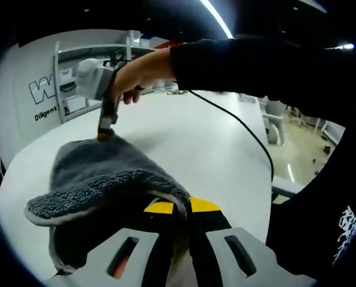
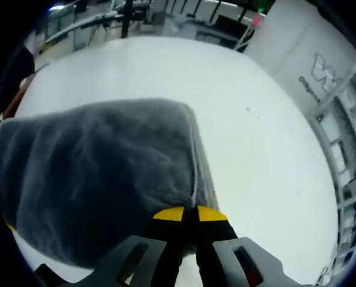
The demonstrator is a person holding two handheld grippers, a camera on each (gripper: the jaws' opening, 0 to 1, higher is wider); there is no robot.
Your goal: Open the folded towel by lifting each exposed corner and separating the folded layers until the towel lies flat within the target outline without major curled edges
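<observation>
- In the left gripper view, the left tongs [image 1: 181, 210] rise from the bottom centre, yellow tips pressed together and clenched on a corner of the grey towel [image 1: 100, 179].
- There the towel spreads across the lower left of the frame over the white desk [image 1: 190, 137], with a thick folded edge curling just above the yellow tips.
- In the upper left of that view, the right tongs [image 1: 104, 133], held in a person's hand [image 1: 133, 75], pinch the towel's far corner; a black cable [image 1: 238, 122] trails from them across the desk.
- In the right gripper view, the right tongs [image 2: 190, 215] sit at the bottom centre, jaws closed on the towel's [image 2: 100, 173] near edge.
- The towel covers the left and centre of that frame, lying on the desk [image 2: 261, 143].
</observation>
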